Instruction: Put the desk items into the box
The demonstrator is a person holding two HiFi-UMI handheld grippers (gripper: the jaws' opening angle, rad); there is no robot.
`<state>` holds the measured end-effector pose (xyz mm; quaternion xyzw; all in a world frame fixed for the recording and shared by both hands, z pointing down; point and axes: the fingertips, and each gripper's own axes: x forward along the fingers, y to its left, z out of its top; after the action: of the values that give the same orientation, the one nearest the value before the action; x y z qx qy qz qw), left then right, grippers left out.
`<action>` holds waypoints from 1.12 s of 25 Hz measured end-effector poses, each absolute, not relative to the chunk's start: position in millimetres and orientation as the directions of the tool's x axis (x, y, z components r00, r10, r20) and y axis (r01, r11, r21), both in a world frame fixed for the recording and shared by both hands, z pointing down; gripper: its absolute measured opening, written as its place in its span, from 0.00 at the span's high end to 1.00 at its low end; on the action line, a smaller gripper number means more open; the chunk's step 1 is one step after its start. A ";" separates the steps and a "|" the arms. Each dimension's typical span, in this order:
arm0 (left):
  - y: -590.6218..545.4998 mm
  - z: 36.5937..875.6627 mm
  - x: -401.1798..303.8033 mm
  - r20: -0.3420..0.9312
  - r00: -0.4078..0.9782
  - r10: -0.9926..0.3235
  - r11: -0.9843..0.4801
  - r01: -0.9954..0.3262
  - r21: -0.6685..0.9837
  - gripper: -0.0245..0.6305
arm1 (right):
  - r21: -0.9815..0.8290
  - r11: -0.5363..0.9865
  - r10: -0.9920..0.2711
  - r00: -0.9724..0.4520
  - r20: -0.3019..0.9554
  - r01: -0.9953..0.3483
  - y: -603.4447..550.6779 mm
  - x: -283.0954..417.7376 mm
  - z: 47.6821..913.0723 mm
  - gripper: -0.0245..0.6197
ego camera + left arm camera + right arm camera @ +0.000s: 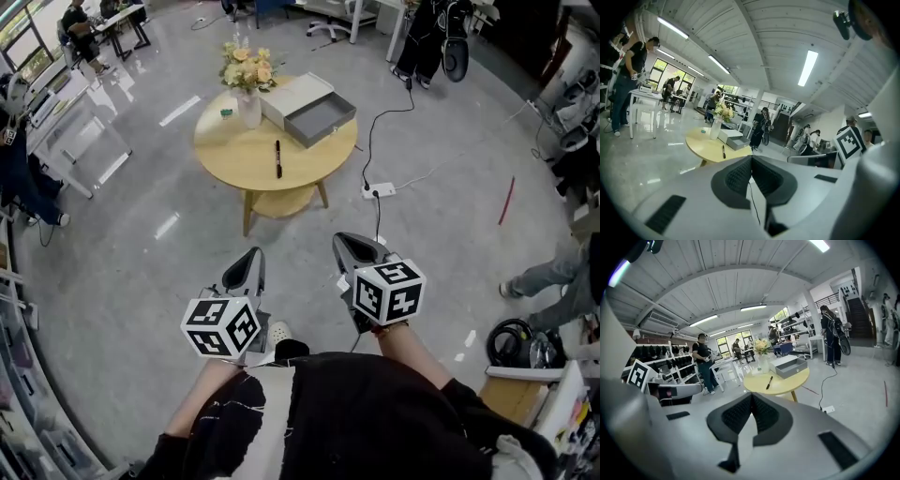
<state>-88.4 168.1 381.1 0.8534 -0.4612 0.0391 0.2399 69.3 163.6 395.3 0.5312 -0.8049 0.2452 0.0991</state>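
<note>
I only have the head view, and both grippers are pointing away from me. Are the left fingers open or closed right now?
Observer: Closed. In the left gripper view, the left gripper has its fingers pressed together with nothing between them.
Operator: And the right one?
Observer: The same. The right gripper view shows the right gripper shut and empty.

Counted one round table, one black pen, one small green item, one flower vase, one box, one power strip. Grippers numbered two: left gripper, right gripper.
</note>
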 end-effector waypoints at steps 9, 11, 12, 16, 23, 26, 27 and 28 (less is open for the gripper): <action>109.8 366.3 -124.7 0.259 0.602 -0.756 -0.507 -0.787 0.351 0.95 | -0.284 0.297 -0.830 -0.393 0.396 -0.912 110.2 29.1 386.5 0.95; 102.4 364.6 -131.0 0.254 0.607 -0.753 -0.514 -0.783 0.350 0.95 | -0.299 0.289 -0.831 -0.393 0.394 -0.909 103.6 23.0 386.9 0.95; 99.2 363.5 -134.5 0.251 0.608 -0.754 -0.515 -0.783 0.349 0.95 | -0.310 0.283 -0.832 -0.393 0.392 -0.908 100.3 20.6 387.0 0.95; 90.2 361.6 -149.8 0.245 0.605 -0.757 -0.512 -0.783 0.353 0.95 | -0.366 0.257 -0.828 -0.399 0.394 -0.894 89.6 10.5 390.9 0.95; 88.3 378.3 -169.8 0.262 0.590 -0.764 -0.471 -0.787 0.398 0.95 | -0.455 0.208 -0.788 -0.424 0.447 -0.866 88.5 -6.1 418.2 0.95; 88.5 388.6 -171.7 0.284 0.590 -0.756 -0.458 -0.787 0.413 0.95 | -0.459 0.199 -0.770 -0.428 0.473 -0.866 87.2 -10.1 428.7 0.95; 87.2 389.9 -172.1 0.288 0.590 -0.754 -0.459 -0.787 0.412 0.95 | -0.461 0.198 -0.768 -0.429 0.476 -0.865 85.1 -11.1 430.2 0.95; 84.8 390.6 -172.5 0.290 0.590 -0.754 -0.459 -0.788 0.409 0.95 | -0.463 0.197 -0.768 -0.430 0.475 -0.864 81.9 -11.6 431.1 0.95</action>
<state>-172.5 84.8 390.6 0.8536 -0.4516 0.0337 0.2575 -11.6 81.9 431.1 0.5294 -0.7705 0.3482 0.0692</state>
